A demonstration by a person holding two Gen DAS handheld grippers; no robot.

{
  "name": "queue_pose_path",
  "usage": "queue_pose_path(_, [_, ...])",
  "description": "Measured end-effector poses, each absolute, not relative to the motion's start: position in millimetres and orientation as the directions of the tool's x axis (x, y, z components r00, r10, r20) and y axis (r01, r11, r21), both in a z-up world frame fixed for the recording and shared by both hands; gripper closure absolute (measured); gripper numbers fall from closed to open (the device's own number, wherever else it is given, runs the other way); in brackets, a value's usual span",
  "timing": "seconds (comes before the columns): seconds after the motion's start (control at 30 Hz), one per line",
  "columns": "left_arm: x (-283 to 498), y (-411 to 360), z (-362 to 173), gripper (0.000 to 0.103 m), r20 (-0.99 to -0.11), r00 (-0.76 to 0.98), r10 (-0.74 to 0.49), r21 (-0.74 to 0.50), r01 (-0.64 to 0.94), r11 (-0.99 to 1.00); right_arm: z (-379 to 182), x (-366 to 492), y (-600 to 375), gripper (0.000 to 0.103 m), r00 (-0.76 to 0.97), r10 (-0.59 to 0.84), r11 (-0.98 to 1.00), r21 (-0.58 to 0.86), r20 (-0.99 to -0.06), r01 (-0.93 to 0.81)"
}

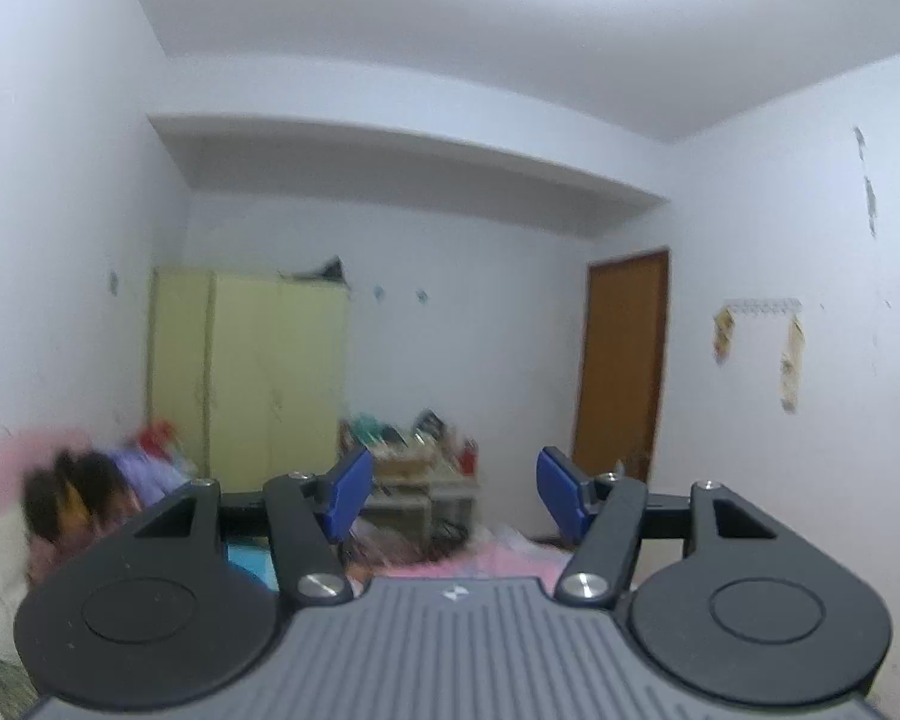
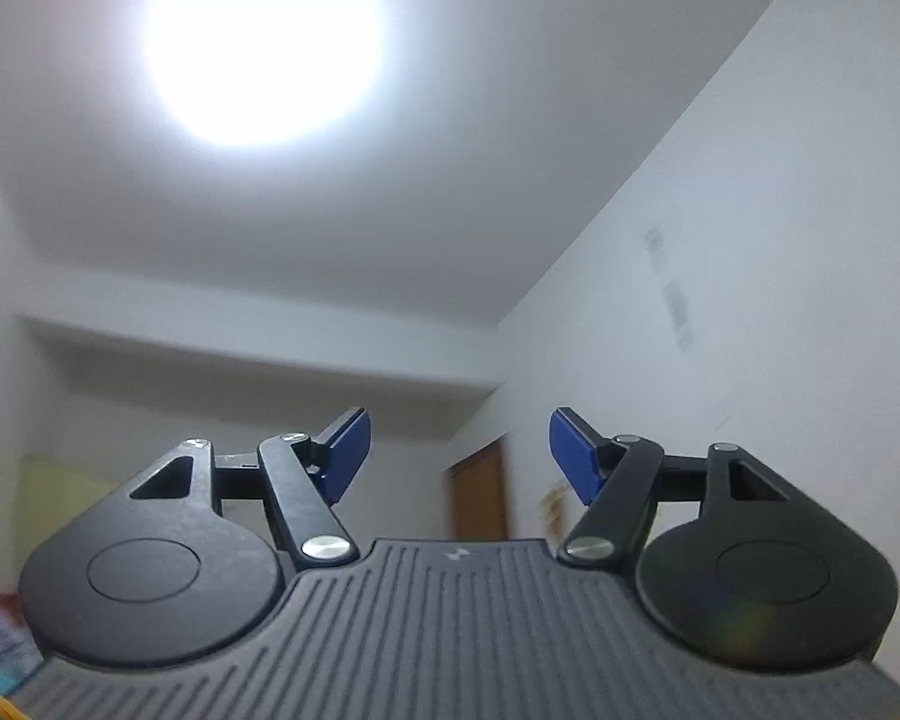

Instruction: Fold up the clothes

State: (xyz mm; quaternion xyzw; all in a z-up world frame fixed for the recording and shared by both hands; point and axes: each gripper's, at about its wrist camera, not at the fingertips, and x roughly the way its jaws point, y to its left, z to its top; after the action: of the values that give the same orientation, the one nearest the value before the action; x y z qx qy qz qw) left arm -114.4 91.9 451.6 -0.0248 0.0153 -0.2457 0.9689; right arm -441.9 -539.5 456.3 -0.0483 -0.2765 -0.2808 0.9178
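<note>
The left gripper (image 1: 449, 492) points level across the room, its blue pads (image 1: 348, 495) spread apart with nothing between them and touching nothing. Below it, past the gripper body, lies blurred pink cloth (image 1: 480, 564); a purple garment (image 1: 144, 474) sits left of the yellow wardrobe (image 1: 246, 372), and a brown door (image 1: 624, 360) stands well to the wardrobe's right. The right gripper (image 2: 455, 456) tilts up toward the ceiling lamp (image 2: 264, 42), its jaws likewise spread and empty. In that view the wardrobe (image 2: 48, 492) is only a pale edge at the left.
</note>
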Motion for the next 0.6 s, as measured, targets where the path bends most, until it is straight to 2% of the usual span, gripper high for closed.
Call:
queue_pose_path(0.17, [-125,113,499,0.040,0.061,0.913,-0.404,-0.069,0.407,0.911,498,-479,-543,0.037,0.588,-0.533,0.778,0.080,0.608,0.623])
queue_pose_path(0.3, [-125,119,481,0.036,0.036,0.931,-0.363,-0.060,0.365,0.929,496,-477,-549,0.037,0.609,-0.533,0.795,0.103,0.587,0.597])
queue_pose_path(0.4, [-112,122,442,0.035,-0.033,0.940,-0.340,-0.058,0.338,0.939,467,-446,-551,0.034,0.671,-0.524,0.813,0.072,0.525,0.578])
queue_pose_path(0.6, [-90,136,330,0.034,-0.184,0.942,-0.279,-0.039,0.277,0.960,358,-342,-551,0.034,0.865,-0.405,0.914,0.107,0.295,0.391])
